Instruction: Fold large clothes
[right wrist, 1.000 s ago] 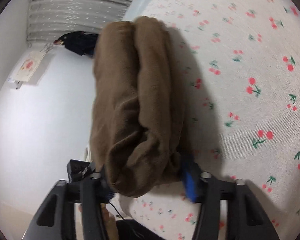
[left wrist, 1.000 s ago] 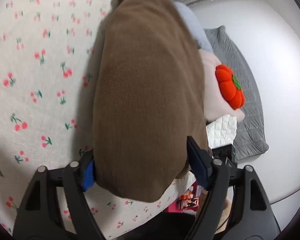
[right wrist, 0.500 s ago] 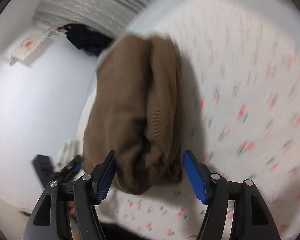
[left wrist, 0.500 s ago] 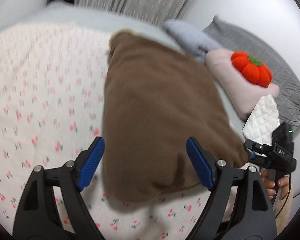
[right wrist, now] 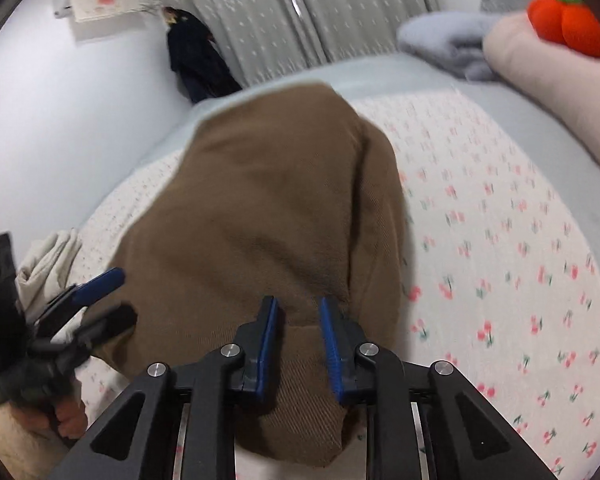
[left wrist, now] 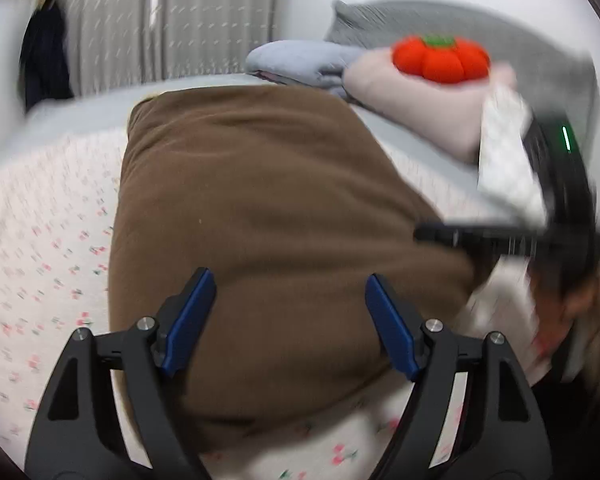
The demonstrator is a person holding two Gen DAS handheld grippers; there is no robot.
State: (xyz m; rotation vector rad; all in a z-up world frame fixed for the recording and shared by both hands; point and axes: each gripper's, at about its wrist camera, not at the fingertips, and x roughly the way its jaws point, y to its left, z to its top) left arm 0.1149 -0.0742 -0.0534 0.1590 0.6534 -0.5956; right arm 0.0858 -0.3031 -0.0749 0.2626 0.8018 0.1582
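Note:
A folded brown garment [left wrist: 260, 216] lies on the cherry-print bedsheet [left wrist: 40, 248]. My left gripper [left wrist: 290, 296] is open and hovers over the garment's near end, holding nothing. In the right wrist view the same brown garment [right wrist: 268, 208] fills the centre. My right gripper [right wrist: 298, 316] has its jaws close together with a narrow gap, and a fold of the near edge sits between the blue pads [right wrist: 270, 332]. The left gripper also shows in the right wrist view [right wrist: 96, 300] at the left, and the right gripper shows blurred in the left wrist view [left wrist: 512, 236].
An orange pumpkin plush [left wrist: 440, 60] sits on a pale pink pillow [left wrist: 428, 108] at the head of the bed, beside a grey-blue blanket [left wrist: 300, 60] and a white quilted cloth [left wrist: 504, 152]. Grey curtains [right wrist: 300, 12] and a dark hanging garment [right wrist: 196, 56] are behind.
Both grippers have pulled back and tilted up from the garment, which now lies flat. The left jaws stay wide open and the right jaws have closed to a narrow gap.

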